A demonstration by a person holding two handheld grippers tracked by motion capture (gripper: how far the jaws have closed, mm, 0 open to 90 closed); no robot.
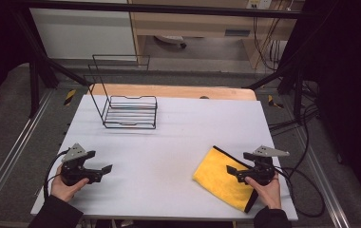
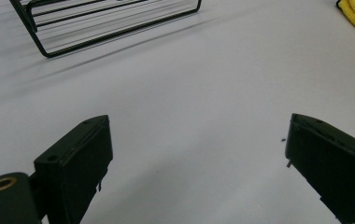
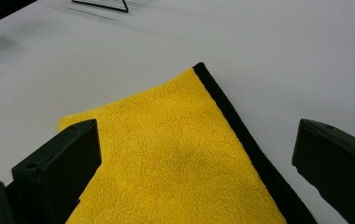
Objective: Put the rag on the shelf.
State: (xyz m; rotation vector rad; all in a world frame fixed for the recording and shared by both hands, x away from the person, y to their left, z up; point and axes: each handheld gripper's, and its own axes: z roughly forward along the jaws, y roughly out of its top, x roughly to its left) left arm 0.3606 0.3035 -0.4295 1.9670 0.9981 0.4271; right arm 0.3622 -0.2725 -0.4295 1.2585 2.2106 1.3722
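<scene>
Presently: your white table (image 1: 169, 142), grey floor around; cloth (image 1: 221, 178) at its near right, under your right gripper (image 1: 238, 172), jaws apart; left gripper (image 1: 100, 172) likewise open; rack (image 1: 130, 111) far left, top cut off in gripper views

This looks like a lab or test workspace, not a home. A white table (image 1: 169, 142) stands inside a frame of black metal beams (image 1: 169, 8), with dark curtains at both sides. Black cables (image 1: 307, 142) trail over the grey carpeted floor (image 1: 7, 123) past the table's right edge. Beyond its far edge, a wooden desk (image 1: 193, 23) has more cables hanging below it, and yellow-and-black tape marks (image 1: 69, 96) lie near the far corners.
</scene>
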